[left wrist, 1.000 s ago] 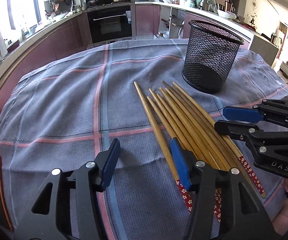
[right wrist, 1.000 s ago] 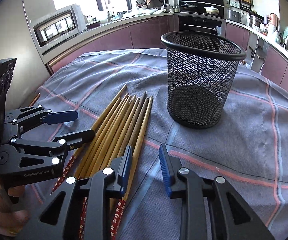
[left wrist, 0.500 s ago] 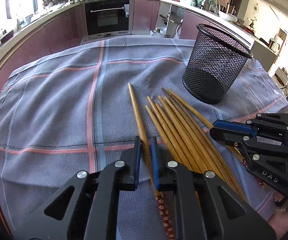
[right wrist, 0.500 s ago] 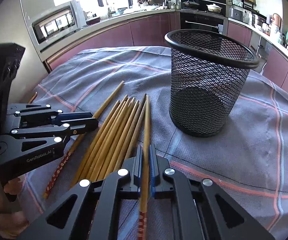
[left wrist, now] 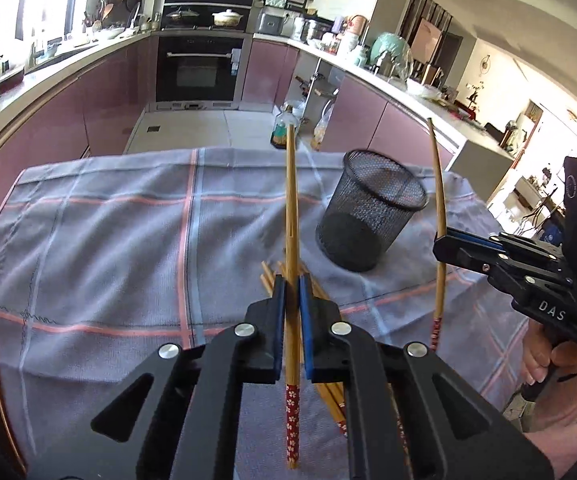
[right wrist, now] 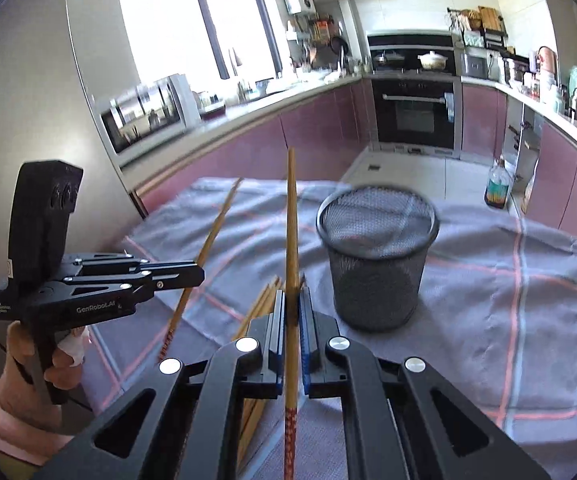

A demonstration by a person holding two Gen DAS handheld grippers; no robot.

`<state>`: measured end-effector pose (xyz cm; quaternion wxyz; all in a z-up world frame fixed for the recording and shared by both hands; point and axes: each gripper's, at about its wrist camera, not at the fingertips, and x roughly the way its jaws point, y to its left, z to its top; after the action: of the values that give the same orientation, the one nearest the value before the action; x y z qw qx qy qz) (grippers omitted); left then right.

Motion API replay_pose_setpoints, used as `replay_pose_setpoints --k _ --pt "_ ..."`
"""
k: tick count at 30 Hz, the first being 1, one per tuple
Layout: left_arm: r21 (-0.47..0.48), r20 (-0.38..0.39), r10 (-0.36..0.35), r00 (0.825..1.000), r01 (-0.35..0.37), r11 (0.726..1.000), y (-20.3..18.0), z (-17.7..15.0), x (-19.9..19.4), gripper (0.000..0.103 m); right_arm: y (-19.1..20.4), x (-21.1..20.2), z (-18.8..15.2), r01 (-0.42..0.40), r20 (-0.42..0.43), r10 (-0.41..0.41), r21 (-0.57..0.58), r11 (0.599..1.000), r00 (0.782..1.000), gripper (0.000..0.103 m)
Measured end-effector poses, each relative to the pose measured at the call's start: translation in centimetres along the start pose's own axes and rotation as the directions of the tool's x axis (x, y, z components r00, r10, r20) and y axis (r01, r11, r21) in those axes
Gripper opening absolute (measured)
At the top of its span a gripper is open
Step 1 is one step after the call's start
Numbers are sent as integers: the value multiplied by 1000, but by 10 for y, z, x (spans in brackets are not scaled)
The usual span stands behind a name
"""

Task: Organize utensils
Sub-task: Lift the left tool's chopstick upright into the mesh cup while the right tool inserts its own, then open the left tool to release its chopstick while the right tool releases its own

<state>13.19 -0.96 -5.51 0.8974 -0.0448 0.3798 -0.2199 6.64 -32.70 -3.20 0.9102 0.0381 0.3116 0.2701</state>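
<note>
I am holding my left gripper (left wrist: 291, 292) with its jaws clamped on one chopstick (left wrist: 291, 216), which is pointing up and away, its red flowered end hanging below the pads. My right gripper (right wrist: 291, 308) is likewise gripping a second chopstick (right wrist: 291, 232), jaws pressed together on the shaft. Both sticks are sitting clear of the checked cloth (left wrist: 108, 248). The remaining chopsticks (left wrist: 272, 276) are lying bundled on the cloth beneath the grippers. The black mesh cup (right wrist: 376, 264) is standing upright just beyond them, to the right.
</note>
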Motion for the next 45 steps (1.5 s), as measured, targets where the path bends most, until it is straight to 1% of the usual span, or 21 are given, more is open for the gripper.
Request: replay_pose_setpoints --k 3,7,9,13,15,18,20,22,23,28,32,34,37,42,44,45 --pt "17 74 -57 996 56 998 -9 18 -24 8 -2 -18 13 -10 70 11 -6 1000 997 5" --pt "40 163 -127 978 122 992 -19 41 -55 8 -4 -34 32 -1 145 5 -27 1000 989 5" --pt "48 210 -141 968 134 990 -24 56 -67 8 -6 -40 43 5 176 1 -33 999 984 5" --pt "57 276 -159 948 149 987 -35 84 -82 8 -11 -50 62 24 241 -12 -47 999 970 5" --pt "58 294 -167 941 157 986 -40 98 -84 8 -14 -52 72 42 267 -27 -48 998 963 5" --pt "67 306 -176 936 164 984 -51 117 -82 8 -23 -52 84 72 303 -55 -45 996 951 5" --pt "79 300 -180 937 163 983 -57 125 -74 8 -32 -49 90 84 314 -70 -31 996 947 5" --pt "95 279 -178 944 158 983 -65 133 -64 8 -41 -42 95 98 310 -89 -14 995 947 5" --pt "102 265 -167 950 145 984 -69 136 -58 8 -43 -38 95 102 301 -95 -9 995 949 5" --pt "137 144 -143 979 123 983 -85 136 -22 8 -62 -1 89 91 193 -95 31 995 977 5" --pt "134 52 -118 992 111 985 -87 130 14 8 -69 26 83 91 98 -95 46 995 991 5" --pt "131 17 -113 993 110 985 -86 123 35 8 -72 36 81 85 52 -88 56 995 995 5" --pt "122 -15 -106 994 107 987 -79 116 55 8 -74 47 80 91 8 -91 66 994 996 5" --pt "103 -34 -103 994 106 989 -70 113 72 8 -76 54 80 103 -16 -102 81 991 995 6" --pt "99 -30 -88 996 90 991 -62 112 79 12 -76 55 78 110 -15 -109 91 990 994 7" --pt "92 -33 -89 996 91 992 -61 112 79 15 -77 56 78 112 -15 -111 96 989 994 8"
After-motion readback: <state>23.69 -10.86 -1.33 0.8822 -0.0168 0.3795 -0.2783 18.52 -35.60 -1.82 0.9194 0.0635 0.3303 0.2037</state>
